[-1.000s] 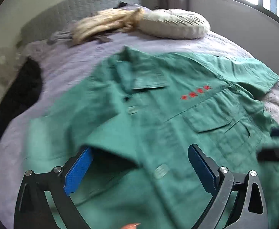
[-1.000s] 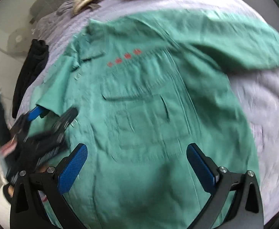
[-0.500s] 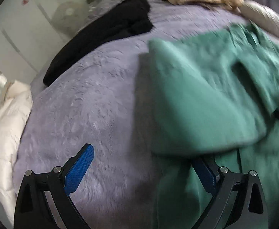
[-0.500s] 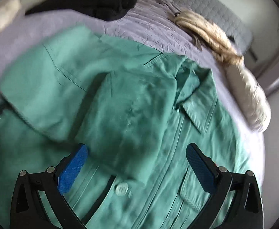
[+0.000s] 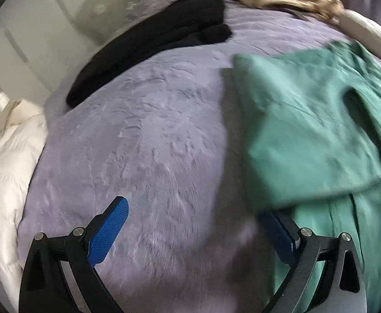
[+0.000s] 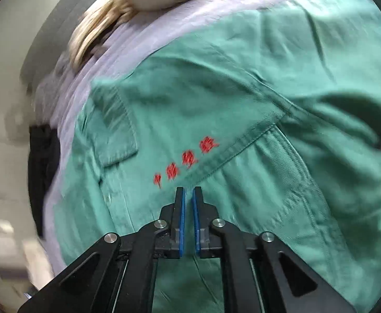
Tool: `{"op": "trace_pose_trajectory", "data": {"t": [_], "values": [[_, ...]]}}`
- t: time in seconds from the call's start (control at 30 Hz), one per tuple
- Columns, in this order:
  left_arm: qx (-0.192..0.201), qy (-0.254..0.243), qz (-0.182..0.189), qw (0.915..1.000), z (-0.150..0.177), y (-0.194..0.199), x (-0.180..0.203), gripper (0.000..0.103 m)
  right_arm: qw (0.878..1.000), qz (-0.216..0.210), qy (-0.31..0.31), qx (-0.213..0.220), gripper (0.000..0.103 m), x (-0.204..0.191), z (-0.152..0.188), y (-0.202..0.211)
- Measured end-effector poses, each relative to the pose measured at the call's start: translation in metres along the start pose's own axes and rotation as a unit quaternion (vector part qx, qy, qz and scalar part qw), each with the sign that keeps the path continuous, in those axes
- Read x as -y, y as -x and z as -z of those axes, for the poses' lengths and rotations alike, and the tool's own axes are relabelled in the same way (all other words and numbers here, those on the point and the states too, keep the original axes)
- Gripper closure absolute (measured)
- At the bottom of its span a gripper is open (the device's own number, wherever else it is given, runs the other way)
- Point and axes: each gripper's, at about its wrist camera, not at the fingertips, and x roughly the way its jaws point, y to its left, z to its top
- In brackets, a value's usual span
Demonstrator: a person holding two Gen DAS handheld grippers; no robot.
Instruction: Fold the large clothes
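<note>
Right gripper (image 6: 188,190): jaws just closed to narrow slit, nothing between, over green shirt (image 6: 242,120) near red embroidery (image 6: 185,160). Left gripper (image 5: 193,208): jaws wide apart (right finger under folded sleeve edge). Shirt on lilac bedspread (image 5: 138,143); black garment (image 5: 159,39) far.

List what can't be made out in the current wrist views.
- Left wrist view: the left gripper has one pad partly hidden under the green shirt; contact unclear.
- Right wrist view: the right gripper has just been closing to a narrow gap; whether cloth is pinched is unclear.
- Right wrist view: red embroidery is too blurred to read.
- Left wrist view: the shirt's right side is cut off by the edge.
</note>
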Motion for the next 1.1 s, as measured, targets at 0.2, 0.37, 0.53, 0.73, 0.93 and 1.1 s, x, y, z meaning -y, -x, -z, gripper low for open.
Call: {"op": "trace_pose_trajectory", "data": {"t": [0.2, 0.37, 0.53, 0.73, 0.93, 1.1], "values": [[0.004, 0.059, 0.04, 0.9974, -0.025, 0.02, -0.03, 0.004, 0.968, -0.02, 0.246, 0.033, 0.02, -0.132, 0.039, -0.002], [0.004, 0.076, 0.046, 0.9961, -0.054, -0.014, -0.005, 0.004, 0.905, 0.126, 0.404, 0.036, 0.025, -0.208, 0.081, -0.077], [-0.02, 0.044, 0.008, 0.9988, -0.043, -0.054, 0.023, 0.003, 0.921, 0.089, 0.376, 0.049, 0.093, -0.187, 0.066, -0.059], [-0.018, 0.04, 0.008, 0.999, -0.042, -0.06, 0.023, 0.003, 0.992, 0.003, 0.111, 0.06, 0.093, -0.061, -0.006, -0.011], [-0.01, 0.071, 0.013, 0.9973, -0.062, -0.038, 0.006, 0.004, 0.998, -0.034, -0.041, 0.032, 0.07, 0.018, -0.015, 0.008], [0.003, 0.064, 0.001, 0.998, -0.075, -0.033, 0.015, 0.004, 0.993, -0.103, 0.043, 0.035, 0.05, -0.025, 0.001, 0.017]]}}
